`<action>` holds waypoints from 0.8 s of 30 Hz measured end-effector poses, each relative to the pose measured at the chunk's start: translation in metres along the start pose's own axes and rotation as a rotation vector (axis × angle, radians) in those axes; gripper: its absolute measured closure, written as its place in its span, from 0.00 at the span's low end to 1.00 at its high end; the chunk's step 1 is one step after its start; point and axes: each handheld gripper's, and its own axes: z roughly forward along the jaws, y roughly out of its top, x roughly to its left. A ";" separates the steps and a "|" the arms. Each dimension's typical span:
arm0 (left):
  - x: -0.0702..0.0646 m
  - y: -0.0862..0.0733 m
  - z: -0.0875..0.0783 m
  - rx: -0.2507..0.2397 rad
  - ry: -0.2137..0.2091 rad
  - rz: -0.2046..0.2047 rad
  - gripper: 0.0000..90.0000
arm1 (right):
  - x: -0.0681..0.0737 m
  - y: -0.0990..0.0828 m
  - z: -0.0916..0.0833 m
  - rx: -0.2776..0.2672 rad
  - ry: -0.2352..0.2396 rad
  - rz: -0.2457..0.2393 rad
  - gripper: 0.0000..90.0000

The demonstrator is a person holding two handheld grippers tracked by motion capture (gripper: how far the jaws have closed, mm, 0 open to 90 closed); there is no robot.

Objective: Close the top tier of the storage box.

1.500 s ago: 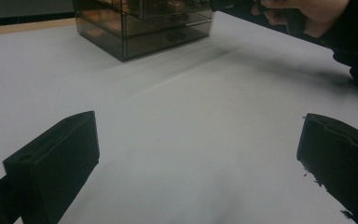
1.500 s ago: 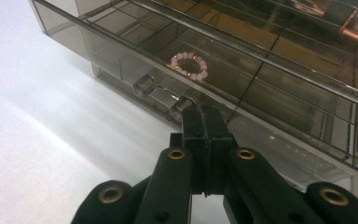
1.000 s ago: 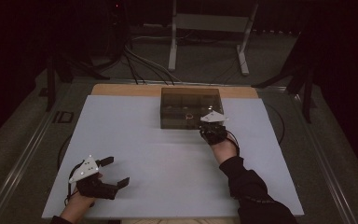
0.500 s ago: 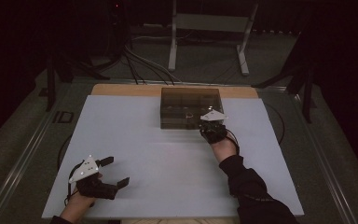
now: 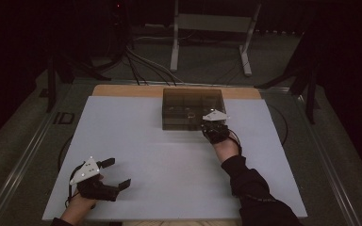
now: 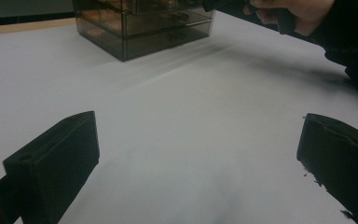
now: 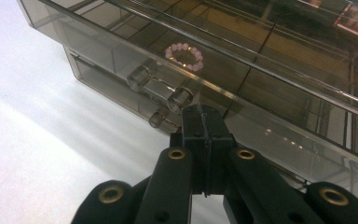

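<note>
My right gripper (image 7: 204, 122) is black with brass-coloured rivets; my left gripper (image 5: 108, 175) is black too, under a pale grey plate. The drawer box (image 5: 193, 101) on the far side is smoky transparent brown, holding a pink bead ring (image 7: 184, 56). The mat (image 5: 136, 141) is plain white, the tabletop edge (image 5: 122, 90) tan.

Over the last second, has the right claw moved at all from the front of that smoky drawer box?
No. In the high view the right claw sits at the same spot against the front right of the drawer box, jaws shut, as in the earlier pictures.
</note>
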 end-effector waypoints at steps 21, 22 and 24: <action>0.000 0.000 0.000 0.000 -0.001 0.001 0.00 | -0.005 0.002 0.005 0.009 -0.009 0.008 1.00; 0.000 0.000 0.000 0.001 0.000 0.001 0.00 | -0.005 0.003 0.006 0.011 -0.009 0.009 1.00; 0.000 0.000 0.000 0.001 -0.001 0.001 0.00 | -0.006 0.003 0.007 0.013 -0.010 0.010 1.00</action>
